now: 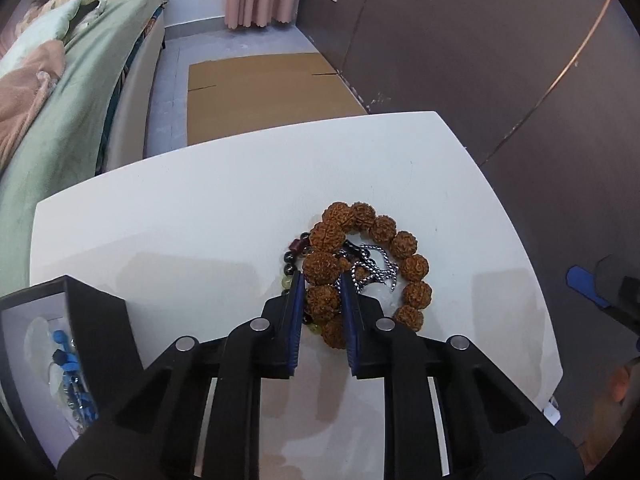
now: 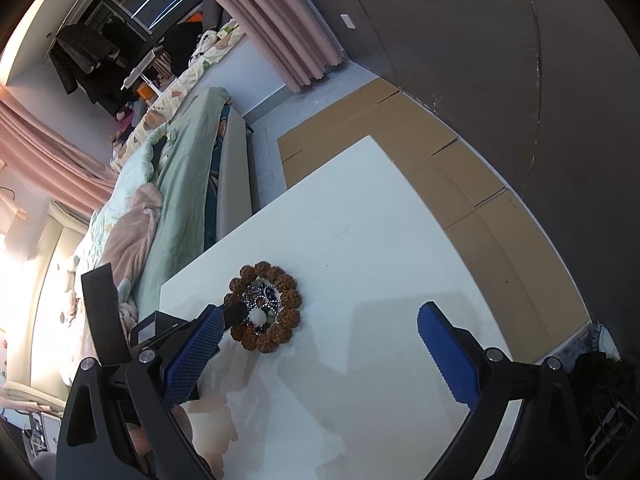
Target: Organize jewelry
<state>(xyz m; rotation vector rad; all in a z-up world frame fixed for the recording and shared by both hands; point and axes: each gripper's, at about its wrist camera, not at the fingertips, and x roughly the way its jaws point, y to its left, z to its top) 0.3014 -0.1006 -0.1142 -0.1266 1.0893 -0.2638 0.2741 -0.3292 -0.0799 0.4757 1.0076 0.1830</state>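
Note:
A bracelet of large rough brown beads (image 1: pixel 404 246) lies in a ring on the white table (image 1: pixel 200 220). A silver-and-black chain (image 1: pixel 376 270) lies inside the ring, and a strand of small dark and green beads (image 1: pixel 289 262) lies at its left. My left gripper (image 1: pixel 321 286) is shut on the brown bracelet's near-left beads. In the right wrist view the brown bracelet (image 2: pixel 294 300) lies on the table (image 2: pixel 400 260), with the left gripper's fingers (image 2: pixel 234 314) at its left side. My right gripper (image 2: pixel 320 314) is open and empty, above the table near the bracelet.
An open black jewelry box (image 1: pixel 92 316) with a white lining holds blue and pale pieces at the table's near-left corner. A bed with green bedding (image 1: pixel 76 120) runs along the left. Flattened cardboard (image 1: pixel 264 92) lies on the floor beyond the table. A dark wall (image 1: pixel 500 60) stands at the right.

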